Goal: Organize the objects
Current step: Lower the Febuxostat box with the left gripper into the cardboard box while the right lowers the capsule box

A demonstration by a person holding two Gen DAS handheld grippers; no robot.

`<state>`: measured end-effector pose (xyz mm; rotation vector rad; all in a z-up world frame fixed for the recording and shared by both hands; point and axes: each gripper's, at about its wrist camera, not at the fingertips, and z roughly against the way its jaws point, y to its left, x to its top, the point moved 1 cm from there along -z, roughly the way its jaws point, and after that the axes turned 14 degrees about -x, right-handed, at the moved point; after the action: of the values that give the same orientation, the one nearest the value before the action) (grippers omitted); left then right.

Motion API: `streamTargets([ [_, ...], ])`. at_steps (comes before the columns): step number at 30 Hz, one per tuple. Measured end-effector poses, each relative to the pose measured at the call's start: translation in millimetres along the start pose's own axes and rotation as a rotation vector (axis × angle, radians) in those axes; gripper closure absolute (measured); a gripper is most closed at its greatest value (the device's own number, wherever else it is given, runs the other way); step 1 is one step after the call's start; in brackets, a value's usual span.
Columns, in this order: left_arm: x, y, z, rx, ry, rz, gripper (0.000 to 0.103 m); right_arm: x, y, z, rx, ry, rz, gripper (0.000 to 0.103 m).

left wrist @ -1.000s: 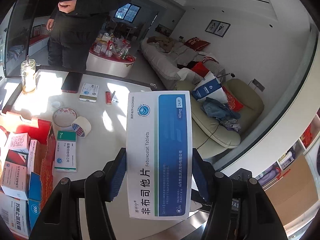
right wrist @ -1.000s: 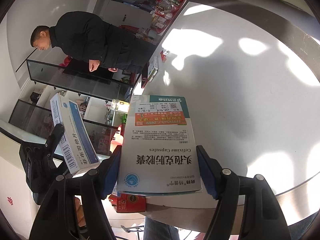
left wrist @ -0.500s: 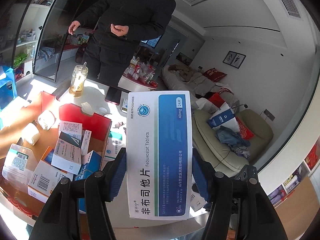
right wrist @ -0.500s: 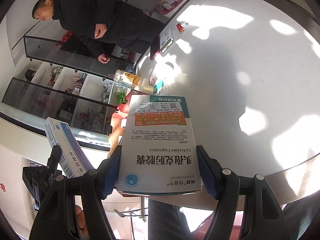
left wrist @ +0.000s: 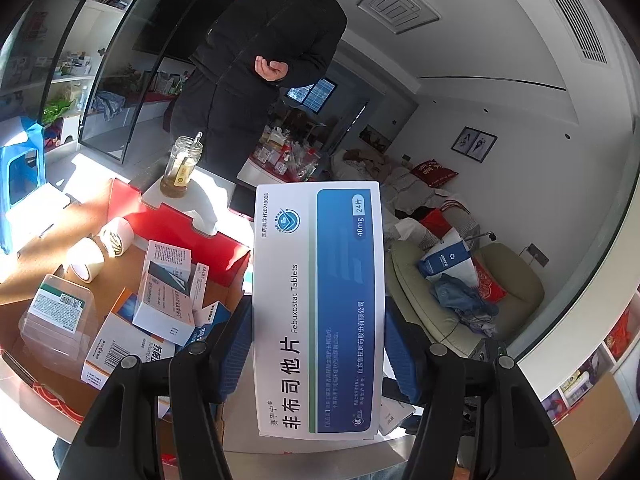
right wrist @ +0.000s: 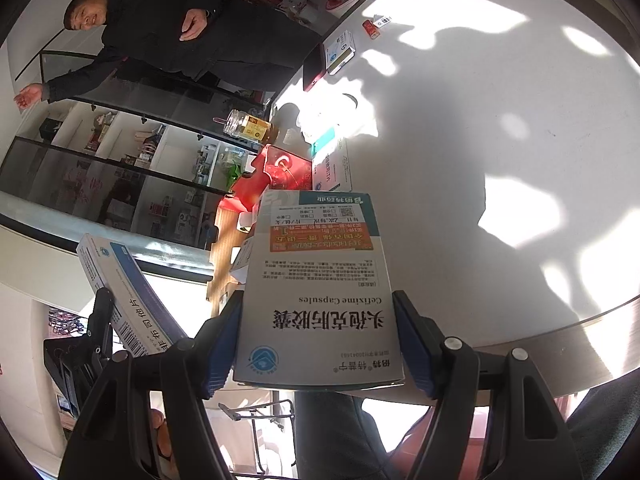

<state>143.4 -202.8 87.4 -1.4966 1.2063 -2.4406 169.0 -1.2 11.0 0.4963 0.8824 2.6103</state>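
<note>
Count, relative to the red box point(left wrist: 188, 224).

Held cartons: 2, namely one Febuxostat carton point(left wrist: 320, 308) and one Cefixime carton point(right wrist: 320, 300), one per gripper.

Tape rolls: 2 point(left wrist: 86, 258) point(left wrist: 117, 236), at the red box's far-left side.

Jars: 1 point(left wrist: 182, 168), just behind the red box.

Clear tubs: 1 point(left wrist: 56, 320), inside it.

Loose cartons inside: at least 4; overlap prevents an exact count.

Bystanders: 1 point(left wrist: 264, 52), beyond the jar.

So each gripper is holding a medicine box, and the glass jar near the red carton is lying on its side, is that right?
Not quite. The left gripper does hold the Febuxostat box and the right gripper the Cefixime box, but the glass jar stands upright beside the red carton. The left wrist view shows it; the right wrist view is merely rotated.
</note>
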Motion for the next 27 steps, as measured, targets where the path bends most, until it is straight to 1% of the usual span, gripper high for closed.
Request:
streamTargets([
  [8, 3.6, 9.0, 15.4, 0.047, -0.022, 0.006, 0.038, 1.6, 3.7, -0.3, 0.010, 0.000, 0.008, 0.032],
  [13, 8.0, 21.7, 31.0, 0.108, -0.045, 0.011, 0.038, 1.1, 2.5, -1.1, 0.012, 0.005, 0.012, 0.032],
  [18, 6.0, 32.8, 38.7, 0.150, -0.046, 0.028, 0.038, 1.7, 9.2, -5.1, 0.024, 0.016, 0.023, 0.032],
  [23, -0.9, 26.9, 33.2, 0.139, -0.025, 0.019, 0.038, 0.9, 22.7, -11.4, 0.041, 0.036, 0.052, 0.032],
  [27, -8.1, 17.3, 23.8, 0.107, -0.005, 0.009, 0.038, -1.0, 29.2, -17.3, 0.035, 0.056, 0.067, 0.032],
])
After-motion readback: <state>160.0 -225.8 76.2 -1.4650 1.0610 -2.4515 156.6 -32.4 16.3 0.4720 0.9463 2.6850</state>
